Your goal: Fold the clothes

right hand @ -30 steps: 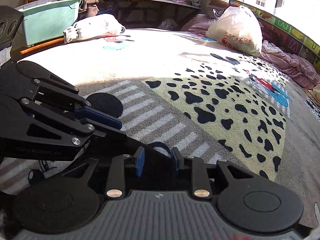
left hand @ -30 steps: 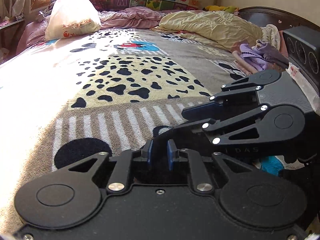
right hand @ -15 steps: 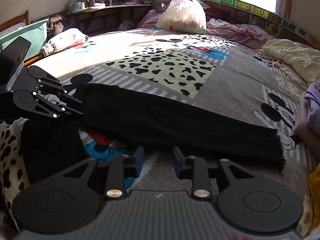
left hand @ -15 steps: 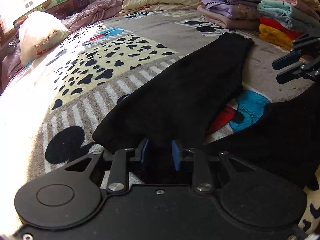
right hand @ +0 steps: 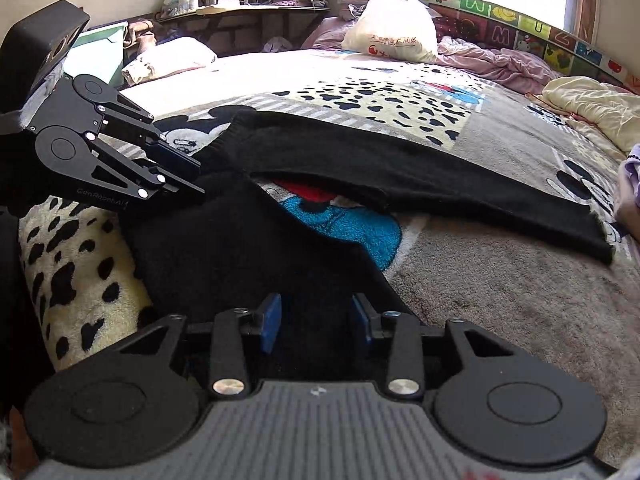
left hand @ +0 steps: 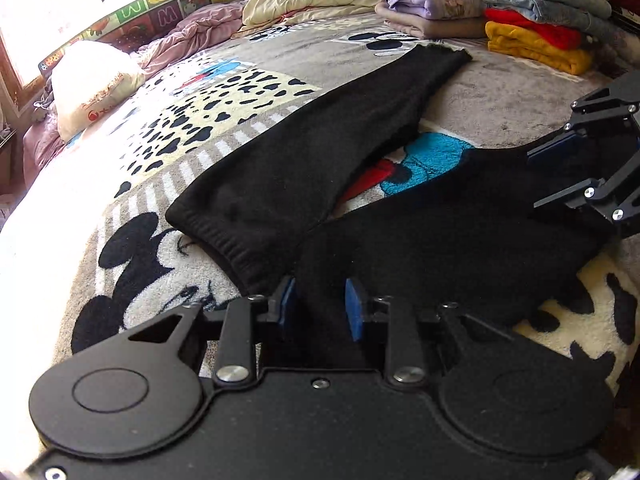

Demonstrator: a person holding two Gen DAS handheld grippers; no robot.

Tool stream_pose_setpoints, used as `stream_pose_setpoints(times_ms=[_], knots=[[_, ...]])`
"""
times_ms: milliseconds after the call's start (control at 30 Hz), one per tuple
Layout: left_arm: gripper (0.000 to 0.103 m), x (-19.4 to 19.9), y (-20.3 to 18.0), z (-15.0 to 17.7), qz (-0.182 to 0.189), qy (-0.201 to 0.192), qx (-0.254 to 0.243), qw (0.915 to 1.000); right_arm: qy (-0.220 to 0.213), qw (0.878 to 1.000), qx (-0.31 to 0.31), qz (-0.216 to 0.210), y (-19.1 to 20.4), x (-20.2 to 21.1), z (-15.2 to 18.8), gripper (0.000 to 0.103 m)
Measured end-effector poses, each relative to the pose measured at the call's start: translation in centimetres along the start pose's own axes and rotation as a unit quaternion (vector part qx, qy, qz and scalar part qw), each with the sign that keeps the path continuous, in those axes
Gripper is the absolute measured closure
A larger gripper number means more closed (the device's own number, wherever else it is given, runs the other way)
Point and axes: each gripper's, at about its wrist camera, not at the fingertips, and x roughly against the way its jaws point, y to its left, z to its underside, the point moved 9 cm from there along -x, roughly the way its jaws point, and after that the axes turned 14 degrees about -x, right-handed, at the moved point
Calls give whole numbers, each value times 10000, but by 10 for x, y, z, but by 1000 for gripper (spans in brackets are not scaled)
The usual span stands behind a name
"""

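Fingers first: your left gripper has blue pads spread, just been opening, black fabric lying between but not pinched. Your right gripper same story, pads parted wider, just been opening, cloth under gap, nothing clamped. Black trousers lie flat on bed, waistband near both grippers, one leg stretched away toward folded pile, other leg running under your right fingers. Cartoon blanket beneath; white bag far side by window.
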Motion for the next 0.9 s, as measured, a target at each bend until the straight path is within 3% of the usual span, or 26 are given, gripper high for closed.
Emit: stream_pose_setpoints(times_ms=[133, 267, 400, 533, 600, 733, 833, 900], knots=[[76, 10, 1, 11, -114, 132, 145, 9997, 94, 9989, -420, 192, -36, 26, 20, 50], [75, 22, 8, -1, -704, 58, 339, 9969, 354, 9927, -993, 587, -82, 52, 31, 50], [75, 13, 15, -23, -845, -360, 848, 9922, -93, 9896, -1278, 653, -106, 66, 8, 51], [75, -14, 2, -20, -734, -26, 577, 9956, -599, 9901, -1266, 112, -86, 38, -46, 51], [75, -16, -3, -17, -819, -71, 351, 9960, -641, 9895, -1261, -298, -66, 12, -69, 51], [75, -13, -1, -13, -722, -183, 408, 9964, -494, 9606, -2282, -1506, -42, -52, -106, 51], [75, -12, -1, -11, -642, -223, 347, 9971, -311, 9578, -2656, -1059, -59, -85, -107, 52], [75, -10, -2, -11, -613, -237, 290, 9974, -433, 9475, -3079, -748, -94, -80, -101, 52]])
